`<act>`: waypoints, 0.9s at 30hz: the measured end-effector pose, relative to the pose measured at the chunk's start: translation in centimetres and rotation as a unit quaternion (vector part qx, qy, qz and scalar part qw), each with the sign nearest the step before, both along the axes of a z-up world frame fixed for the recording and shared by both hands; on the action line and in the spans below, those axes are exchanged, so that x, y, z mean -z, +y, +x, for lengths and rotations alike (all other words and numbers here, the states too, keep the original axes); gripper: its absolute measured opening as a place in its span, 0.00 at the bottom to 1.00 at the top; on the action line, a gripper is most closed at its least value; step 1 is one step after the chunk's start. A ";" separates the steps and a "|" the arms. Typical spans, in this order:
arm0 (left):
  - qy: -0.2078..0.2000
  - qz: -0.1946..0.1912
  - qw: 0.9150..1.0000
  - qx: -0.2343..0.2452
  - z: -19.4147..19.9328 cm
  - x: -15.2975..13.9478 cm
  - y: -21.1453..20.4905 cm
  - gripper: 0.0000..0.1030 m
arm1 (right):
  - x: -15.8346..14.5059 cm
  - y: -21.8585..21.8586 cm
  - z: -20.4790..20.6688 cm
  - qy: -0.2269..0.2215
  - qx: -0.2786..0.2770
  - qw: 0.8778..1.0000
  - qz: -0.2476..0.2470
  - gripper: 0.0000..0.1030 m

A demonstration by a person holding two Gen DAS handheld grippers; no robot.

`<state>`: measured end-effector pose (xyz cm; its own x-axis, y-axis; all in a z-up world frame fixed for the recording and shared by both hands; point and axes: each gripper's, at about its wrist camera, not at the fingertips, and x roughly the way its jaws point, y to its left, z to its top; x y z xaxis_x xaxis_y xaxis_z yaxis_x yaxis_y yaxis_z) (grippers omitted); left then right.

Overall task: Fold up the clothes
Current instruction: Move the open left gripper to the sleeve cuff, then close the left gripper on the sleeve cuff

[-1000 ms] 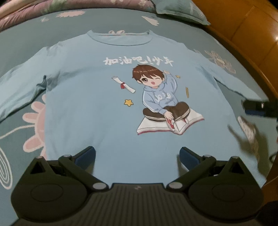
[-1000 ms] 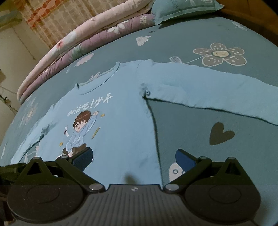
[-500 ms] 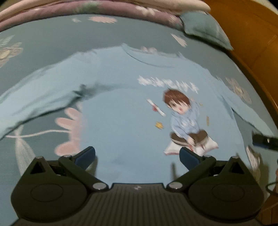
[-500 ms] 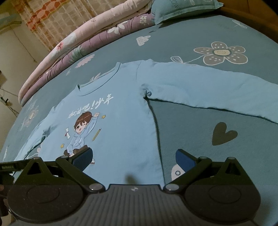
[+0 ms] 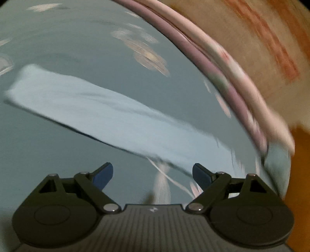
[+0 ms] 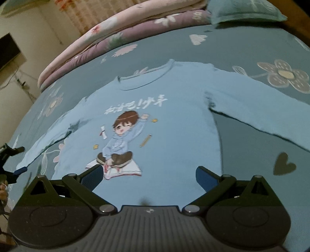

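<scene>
A light blue long-sleeved shirt (image 6: 174, 135) with a cartoon boy print lies flat, front up, on the teal bedsheet (image 6: 251, 48). My right gripper (image 6: 149, 172) is open over the shirt's lower part, and its fingers stand on either side of the print's bottom edge. The blurred left wrist view shows the shirt's left sleeve (image 5: 100, 112) running across the sheet. My left gripper (image 5: 152, 168) is just short of the sleeve. Its jaws are wide but closing, with nothing between them. The left gripper (image 6: 19, 160) also shows in the right wrist view, beside the sleeve's cuff (image 6: 25, 162).
Folded pink and purple quilts (image 6: 108, 38) and a teal pillow (image 6: 242, 9) lie at the head of the bed. A wooden bed frame (image 5: 298, 193) borders one side. A dark screen (image 6: 7, 50) hangs on the wall. Part of a hand (image 6: 3, 191) shows at the left edge.
The left view swung and rolled from the shirt's front out to the left sleeve, and its fingers narrowed a little. The right view shifted so the print sits between its fingers.
</scene>
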<state>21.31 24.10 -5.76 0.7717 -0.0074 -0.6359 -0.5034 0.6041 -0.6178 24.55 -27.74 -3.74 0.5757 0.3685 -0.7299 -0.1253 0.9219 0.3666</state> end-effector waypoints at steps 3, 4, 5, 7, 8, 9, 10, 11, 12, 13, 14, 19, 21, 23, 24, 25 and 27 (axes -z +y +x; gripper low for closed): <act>-0.021 -0.042 0.997 -0.054 -1.9 1.2 3.0 0.86 | -0.4 1.4 0.2 0.001 -0.013 1.000 -0.010 1.00; -0.024 -0.054 0.996 -0.067 -2.2 1.7 3.7 0.86 | -0.4 2.0 0.3 0.002 -0.017 1.000 -0.014 1.00; -0.024 -0.066 0.995 -0.077 -2.4 2.2 4.3 0.86 | -0.5 2.5 0.3 0.002 -0.021 1.000 -0.017 1.00; -0.024 -0.081 0.992 -0.091 -2.7 3.2 5.4 0.86 | -0.6 3.5 0.3 0.003 -0.026 0.999 -0.023 1.00; -0.026 -0.088 0.991 -0.095 -2.7 3.7 5.7 0.86 | -0.7 4.0 0.2 0.004 -0.027 0.999 -0.026 1.00; -0.034 -0.097 0.990 -0.097 -2.6 4.0 5.8 0.86 | -0.7 4.4 0.2 0.004 -0.027 0.999 -0.029 1.00; -0.041 -0.103 0.989 -0.099 -2.6 4.3 6.0 0.86 | -0.8 4.8 0.1 0.005 -0.026 0.999 -0.031 1.00; -0.046 -0.108 0.988 -0.100 -2.3 4.5 6.2 0.86 | -0.8 5.2 0.1 0.006 -0.026 0.999 -0.033 1.00; -0.050 -0.112 0.987 -0.102 -2.0 4.7 6.5 0.86 | -0.8 5.5 0.0 0.007 -0.025 0.999 -0.034 1.00; -0.053 -0.117 0.986 -0.105 -1.9 4.8 7.0 0.86 | -0.9 5.8 -0.1 0.007 -0.025 0.999 -0.035 1.00; -0.058 -0.122 0.985 -0.107 -1.8 5.0 7.5 0.86 | -0.9 6.1 -0.1 0.008 -0.023 0.999 -0.037 1.00; -0.081 -0.129 0.982 -0.114 -1.3 5.5 9.2 0.86 | -1.3 7.3 -0.2 0.007 -0.015 0.999 -0.046 1.00; -0.088 -0.122 0.982 -0.116 -1.2 5.6 9.5 0.86 | -1.3 7.7 -0.2 0.007 -0.014 0.999 -0.051 1.00; -0.095 -0.117 0.981 -0.119 -1.1 5.6 10.0 0.86 | -1.3 8.1 -0.2 0.008 -0.015 0.998 -0.054 1.00; -0.098 -0.114 0.981 -0.122 -1.1 5.6 10.3 0.86 | -1.4 8.3 -0.1 0.009 -0.016 0.998 -0.055 1.00; -0.099 -0.111 0.981 -0.126 -1.0 5.6 10.7 0.86 | -1.4 8.6 -0.1 0.009 -0.018 0.998 -0.057 1.00; -0.102 -0.101 0.981 -0.133 -0.7 5.5 11.3 0.86 | -1.4 9.0 0.0 0.010 -0.021 0.998 -0.060 1.00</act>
<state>20.66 35.37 -11.24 0.8740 0.1012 -0.4753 -0.4807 0.3225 -0.8154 24.56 -18.75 -2.34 0.5469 0.3012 -0.7811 -0.1583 0.9534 0.2568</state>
